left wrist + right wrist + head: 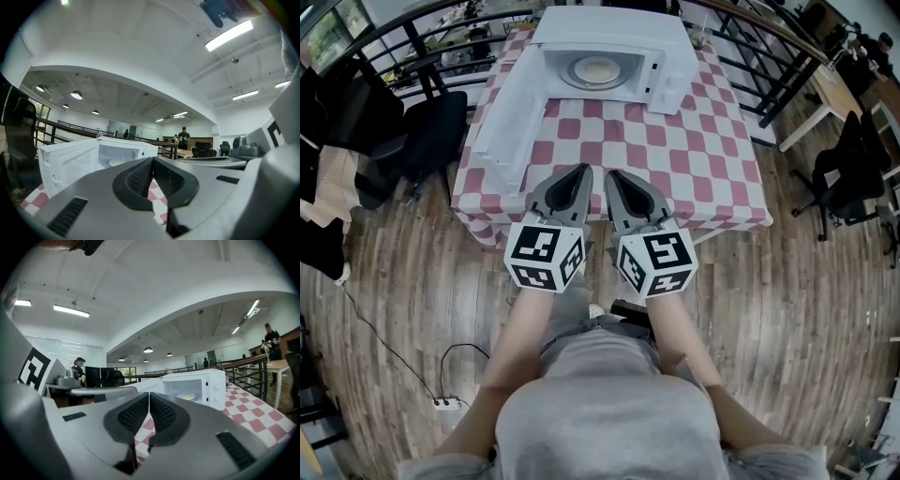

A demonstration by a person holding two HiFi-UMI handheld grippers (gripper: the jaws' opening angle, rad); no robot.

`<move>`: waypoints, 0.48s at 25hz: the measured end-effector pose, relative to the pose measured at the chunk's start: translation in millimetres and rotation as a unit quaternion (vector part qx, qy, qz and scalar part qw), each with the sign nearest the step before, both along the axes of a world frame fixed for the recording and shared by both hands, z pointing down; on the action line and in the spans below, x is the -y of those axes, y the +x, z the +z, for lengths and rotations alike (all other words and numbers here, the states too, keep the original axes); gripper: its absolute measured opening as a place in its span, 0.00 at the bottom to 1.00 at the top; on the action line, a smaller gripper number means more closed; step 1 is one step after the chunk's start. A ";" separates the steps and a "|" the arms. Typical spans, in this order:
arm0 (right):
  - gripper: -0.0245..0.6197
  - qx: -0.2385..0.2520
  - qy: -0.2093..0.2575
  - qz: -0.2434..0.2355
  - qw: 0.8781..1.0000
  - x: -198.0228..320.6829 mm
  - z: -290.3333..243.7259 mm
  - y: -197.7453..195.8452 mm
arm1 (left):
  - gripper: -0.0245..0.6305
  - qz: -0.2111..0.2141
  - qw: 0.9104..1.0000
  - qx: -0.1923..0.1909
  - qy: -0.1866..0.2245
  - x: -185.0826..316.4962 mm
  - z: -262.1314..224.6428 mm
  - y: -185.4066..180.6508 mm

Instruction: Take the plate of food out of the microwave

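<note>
A white microwave [609, 37] stands at the far end of the checked table [712, 141], its door [511, 112] swung wide to the left. Inside lies a plate of pale food [595, 70], also visible in the left gripper view as the plate [115, 163] and in the right gripper view as the plate [187, 397]. My left gripper [581, 170] and right gripper [612, 174] hover side by side over the table's near edge, pointing level at the microwave and well short of it. Both are shut with nothing between the pads.
Black office chairs stand at the left [431, 131] and right [853, 178] of the table. A dark railing [787, 75] runs behind it, with a wooden desk [834, 89] beyond. A power strip [445, 405] and cable lie on the wood floor. People stand far off.
</note>
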State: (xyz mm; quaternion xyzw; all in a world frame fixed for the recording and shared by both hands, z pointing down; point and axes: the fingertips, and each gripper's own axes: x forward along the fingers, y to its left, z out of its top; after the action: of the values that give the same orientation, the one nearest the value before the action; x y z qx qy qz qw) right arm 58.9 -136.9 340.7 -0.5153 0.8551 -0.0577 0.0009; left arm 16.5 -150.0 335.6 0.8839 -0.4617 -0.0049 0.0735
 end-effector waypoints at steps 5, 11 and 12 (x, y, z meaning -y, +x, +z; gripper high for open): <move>0.08 0.001 -0.003 0.001 1.000 14.7 2.0 4.2 | 0.04 0.002 1.000 0.001 -0.001 15.3 1.7 4.3; 0.08 0.004 -0.003 0.004 1.000 40.9 2.4 11.0 | 0.04 0.002 1.000 0.002 0.001 42.3 1.3 9.5; 0.08 0.004 -0.004 0.004 1.000 46.1 2.8 12.0 | 0.04 0.003 1.000 0.002 0.001 47.6 1.7 10.4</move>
State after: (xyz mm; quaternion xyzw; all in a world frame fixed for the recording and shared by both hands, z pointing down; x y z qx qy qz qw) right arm 70.9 -183.0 343.5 -0.5182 0.8529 -0.0630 0.0025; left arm 27.0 -197.5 337.3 0.8853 -0.4595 -0.0033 0.0717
